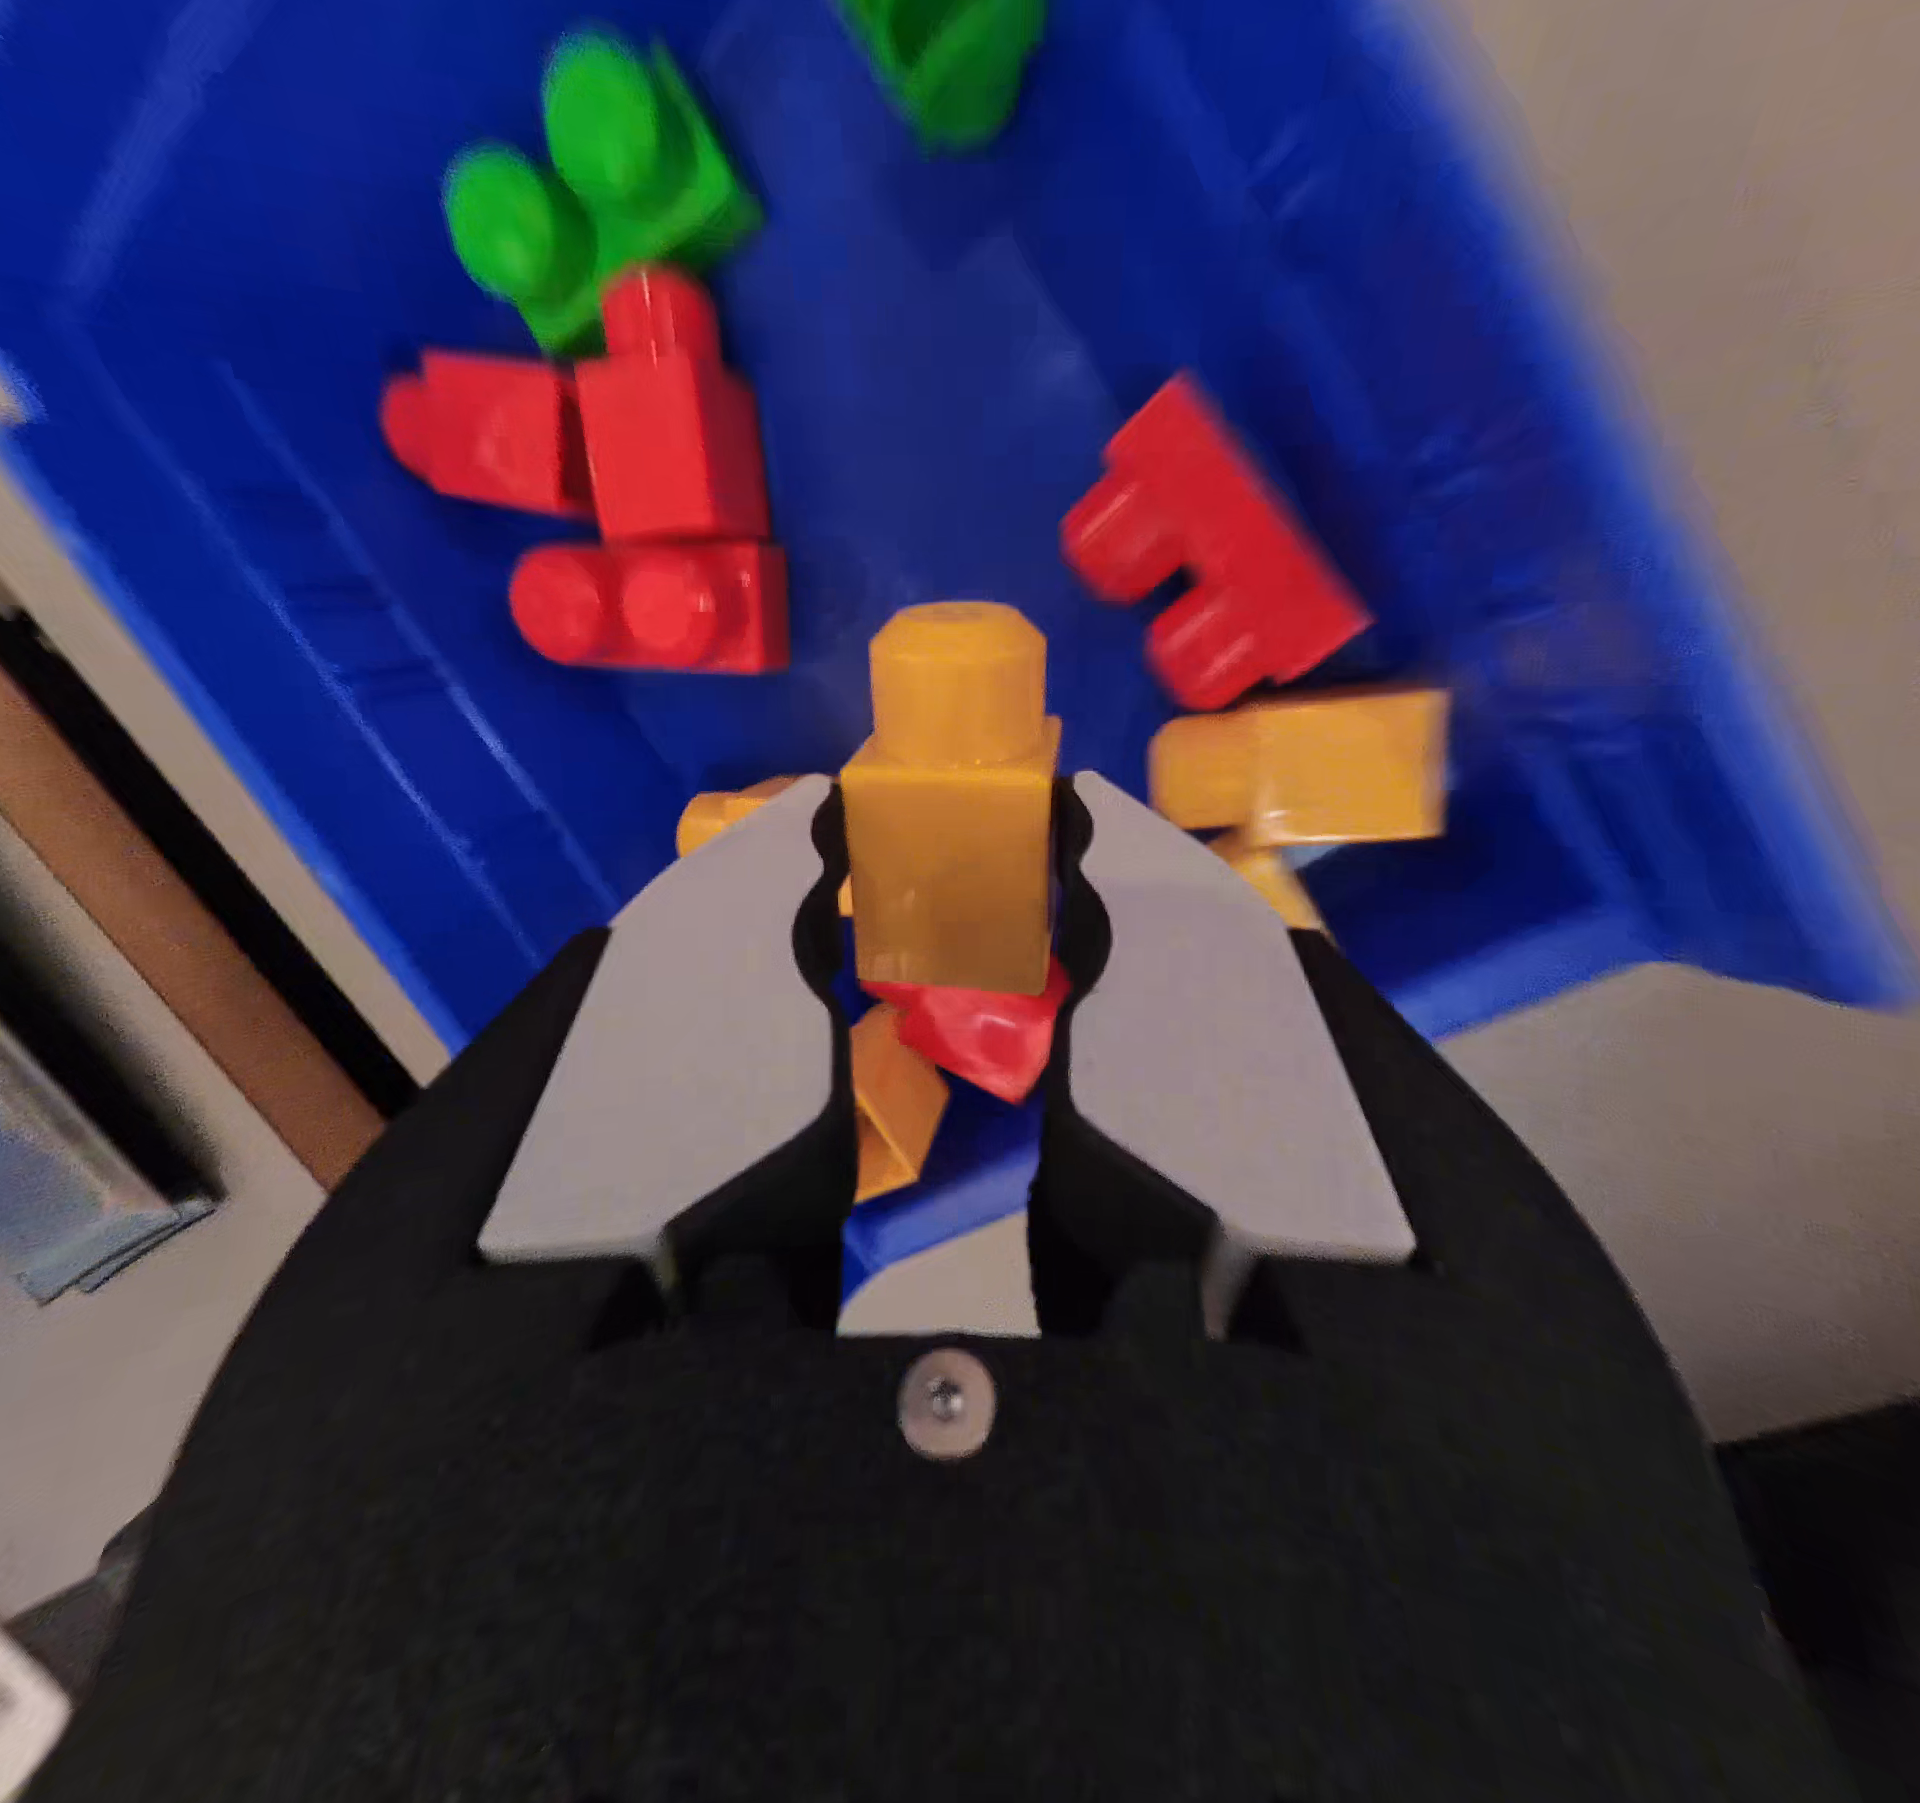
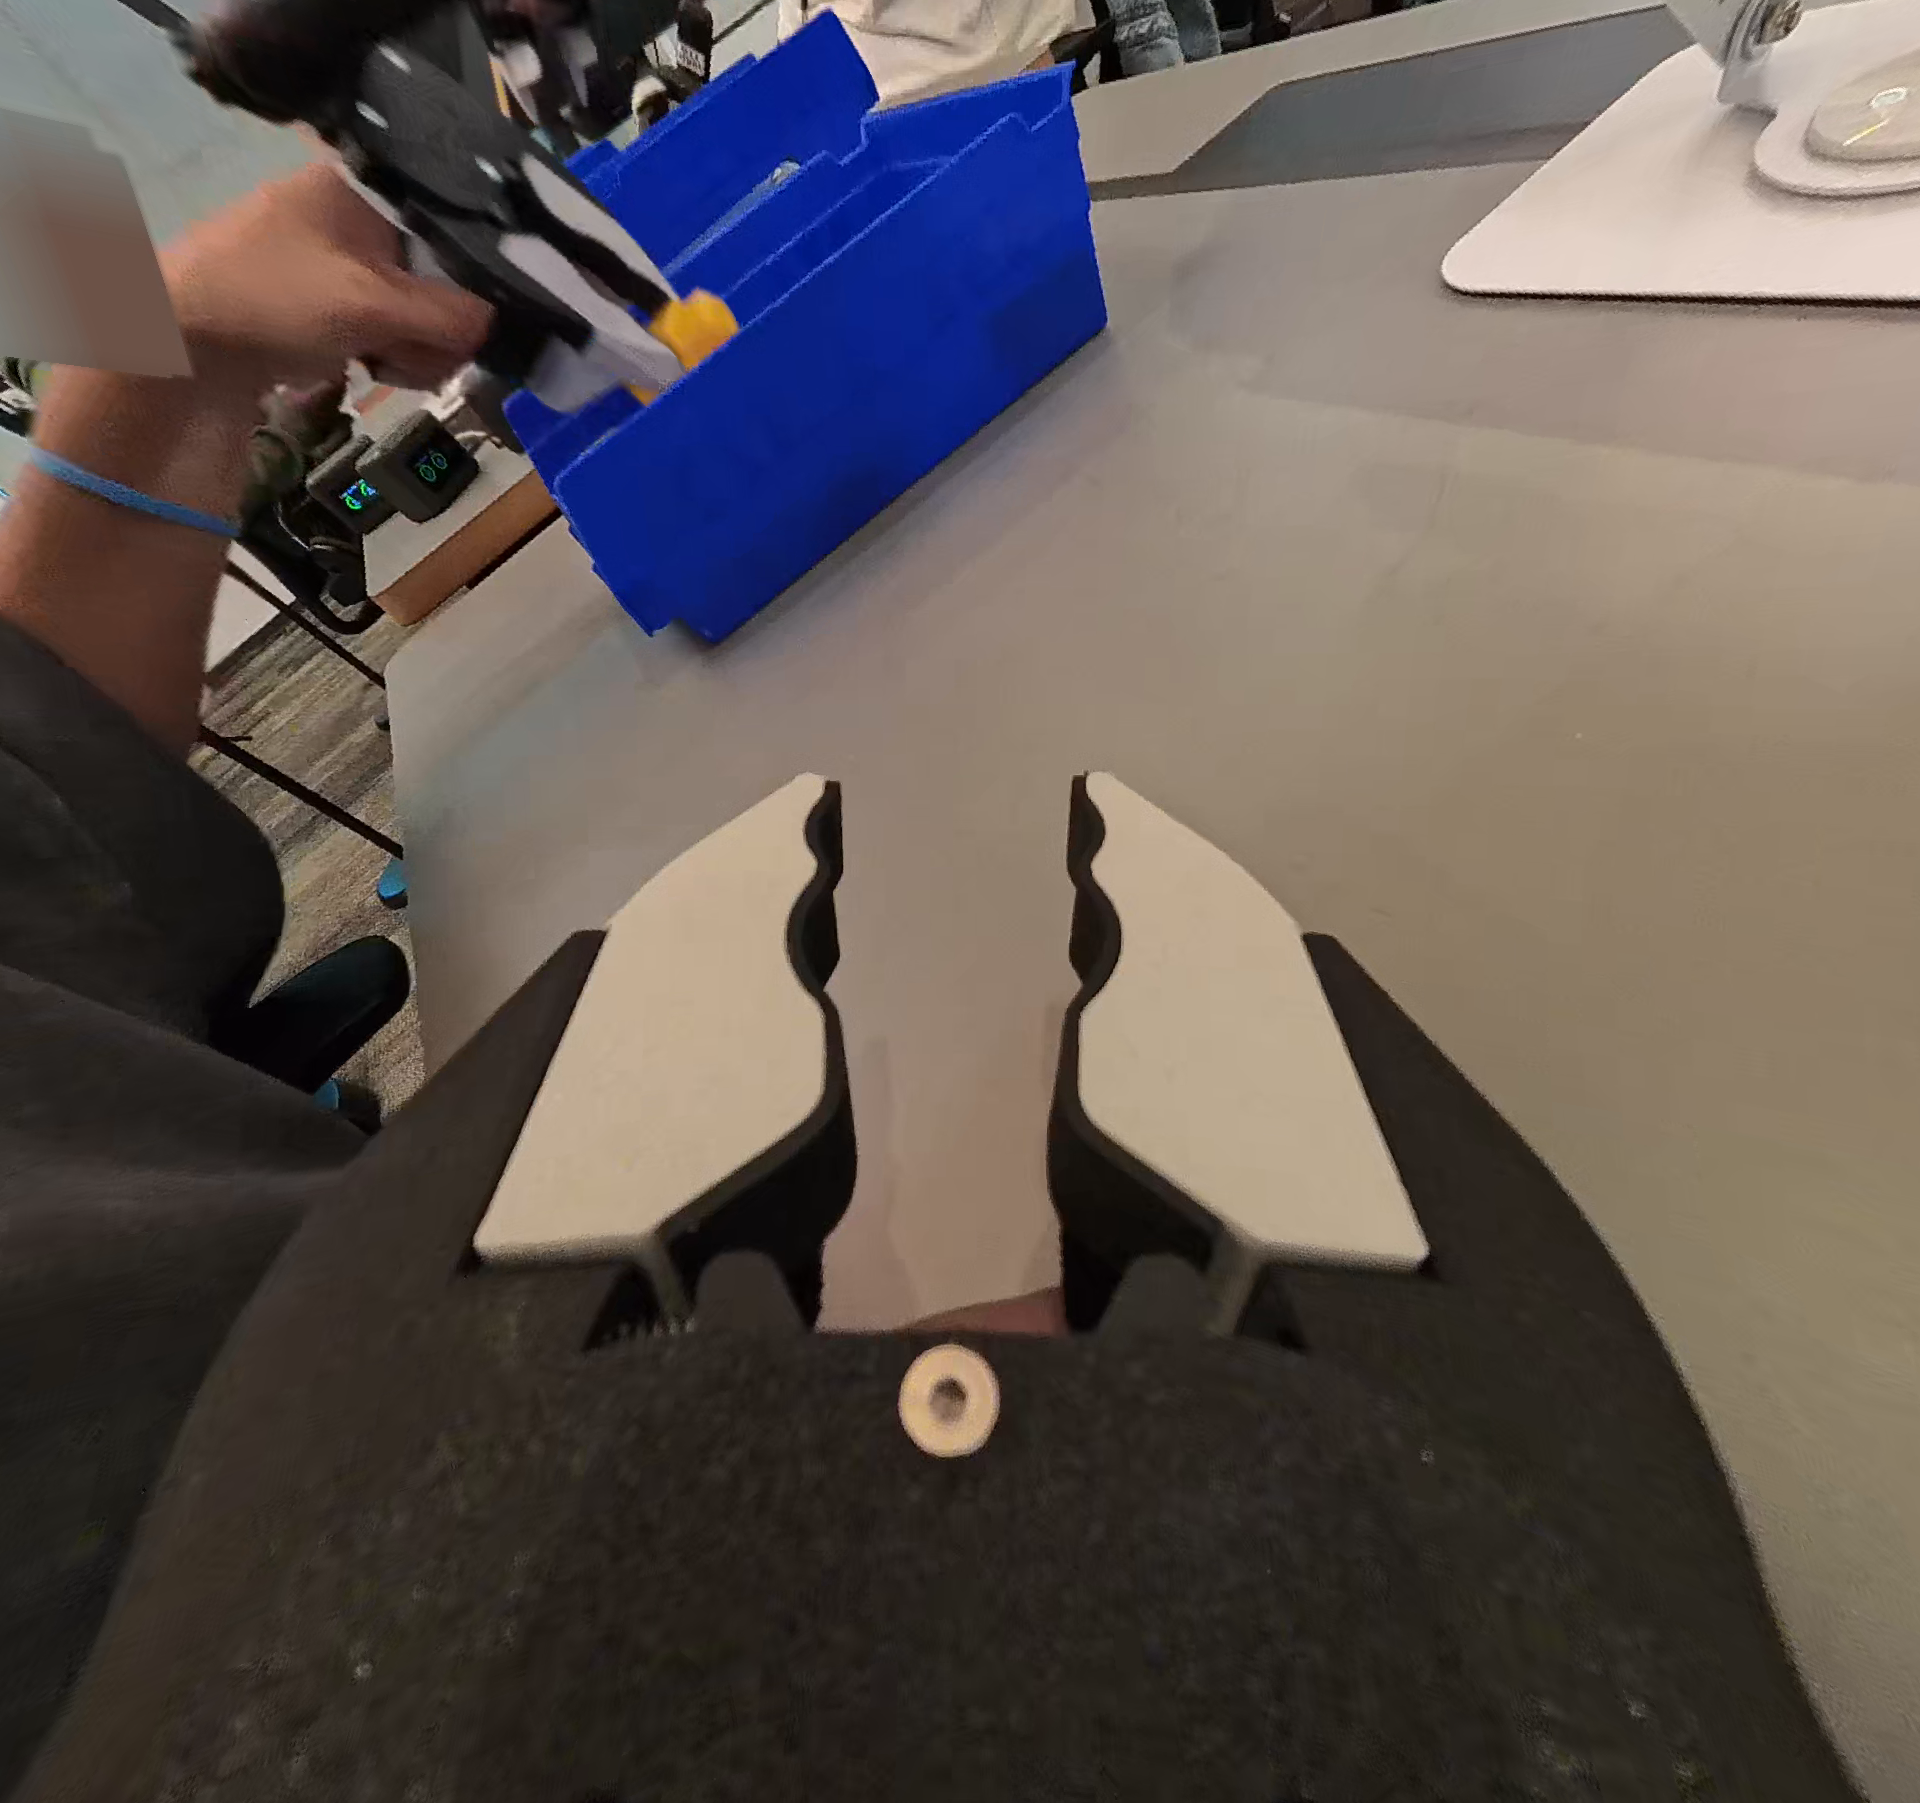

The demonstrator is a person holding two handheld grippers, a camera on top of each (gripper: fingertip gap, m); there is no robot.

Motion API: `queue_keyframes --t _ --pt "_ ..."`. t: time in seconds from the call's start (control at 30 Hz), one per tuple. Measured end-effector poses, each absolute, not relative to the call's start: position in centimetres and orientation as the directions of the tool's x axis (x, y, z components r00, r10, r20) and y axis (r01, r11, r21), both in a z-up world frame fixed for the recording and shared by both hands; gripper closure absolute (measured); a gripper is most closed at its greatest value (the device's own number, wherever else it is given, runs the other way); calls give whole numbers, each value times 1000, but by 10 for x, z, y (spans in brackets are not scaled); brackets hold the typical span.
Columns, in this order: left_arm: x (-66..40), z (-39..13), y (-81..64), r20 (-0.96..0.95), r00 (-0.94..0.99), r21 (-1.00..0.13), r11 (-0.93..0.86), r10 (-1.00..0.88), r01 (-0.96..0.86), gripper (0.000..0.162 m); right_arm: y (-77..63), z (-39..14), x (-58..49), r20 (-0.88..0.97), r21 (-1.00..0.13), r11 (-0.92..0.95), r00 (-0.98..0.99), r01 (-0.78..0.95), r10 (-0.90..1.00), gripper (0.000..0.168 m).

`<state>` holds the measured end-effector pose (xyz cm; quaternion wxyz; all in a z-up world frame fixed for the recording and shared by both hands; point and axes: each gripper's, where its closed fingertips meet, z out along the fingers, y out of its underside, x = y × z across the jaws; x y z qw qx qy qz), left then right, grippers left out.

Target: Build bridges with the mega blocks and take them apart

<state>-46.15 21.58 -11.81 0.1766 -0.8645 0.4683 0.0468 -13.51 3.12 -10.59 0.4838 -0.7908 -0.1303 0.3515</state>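
Nearest item, left wrist view: left gripper (image 1: 951,880), black body with grey finger plates, jaws clamped on the flat sides of a single-stud orange plastic block (image 1: 948,860), stud pointing away from the camera. Block hangs above the near end of the blue plastic bin (image 1: 1621,610), clear of the loose pieces beneath.

Bin contents, left to right: two-stud green plastic block (image 1: 592,184); cluster of three red plastic blocks (image 1: 634,486) touching one another; second green block (image 1: 935,8) at the far end; arched red block (image 1: 1205,548); orange block lying on its side (image 1: 1309,766) just beside the held one. More orange and red pieces sit under the jaws, partly hidden.

Step in hand, as judged: lifting the first block out for the bridge. Keep the squeeze square on the flat faces, rise straight until the block clears the bin rim, then carry it rightward.

Right wrist view: right gripper (image 2: 951,880), same build, jaws apart and empty, poised over the grey worktop (image 2: 1351,714).

Edges and room: bin wall stands between the held block and the build area; worktop edge falls away on the left, near the bin. Broad bare surface lies ahead and to the right; white flat stand base (image 2: 1621,226) occupies the far right corner, well apart.
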Motion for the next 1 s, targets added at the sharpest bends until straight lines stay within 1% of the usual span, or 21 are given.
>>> queue_keyframes --t 0.1,0.17,0.2,0.23,0.27,0.33,0.43,0.53,0.57,0.77,0.8,0.83,0.87,0.93,1.0 --pt "-405 -62 184 -192 551 -435 -433 -812 -790 124 31 -105 -131 -429 -859 -493 723 -141 541 127" --pt "-357 -43 150 -149 510 -493 -383 -847 -781 124 29 -105 -130 -433 -857 -494 722 -144 540 127" --pt "-333 -43 133 -132 485 -509 -361 -864 -782 124 28 -106 -129 -436 -855 -499 722 -145 537 128" --pt "-309 -50 116 -116 456 -508 -343 -882 -791 124 28 -108 -128 -440 -851 -504 723 -146 533 128" --pt "-289 -64 100 -105 418 -481 -322 -902 -815 124 27 -109 -127 -443 -848 -508 724 -148 528 128" --pt "-258 -104 82 -114 362 -407 -289 -925 -866 124 26 -109 -124 -450 -847 -508 722 -158 526 128" --pt "-229 -159 67 -71 339 -304 -304 -938 -903 124 25 -109 -121 -456 -844 -510 719 -164 524 128" --pt "-221 -187 68 -78 346 -234 -320 -935 -918 125 24 -106 -116 -459 -845 -507 720 -172 521 129" --pt "-221 -190 70 -86 351 -230 -324 -932 -917 126 24 -105 -115 -459 -845 -505 720 -174 520 129" --pt "-222 -190 70 -88 344 -232 -317 -935 -920 125 24 -106 -112 -471 -840 -510 715 -184 518 129" --pt "-222 -190 70 -86 346 -240 -318 -934 -917 122 24 -107 -113 -475 -837 -515 711 -183 518 129" --pt "-221 -189 69 -79 352 -252 -323 -933 -912 110 23 -108 -115 -477 -835 -519 709 -182 520 129" --pt "-221 -187 68 -69 359 -272 -329 -931 -905 102 23 -108 -116 -477 -834 -522 707 -178 522 129" --pt "-222 -173 63 -32 377 -350 -343 -926 -872 101 24 -109 -118 -470 -836 -522 709 -168 526 128" --pt "-226 -149 57 40 406 -470 -376 -913 -799 99 24 -110 -120 -463 -839 -521 712 -159 528 129"
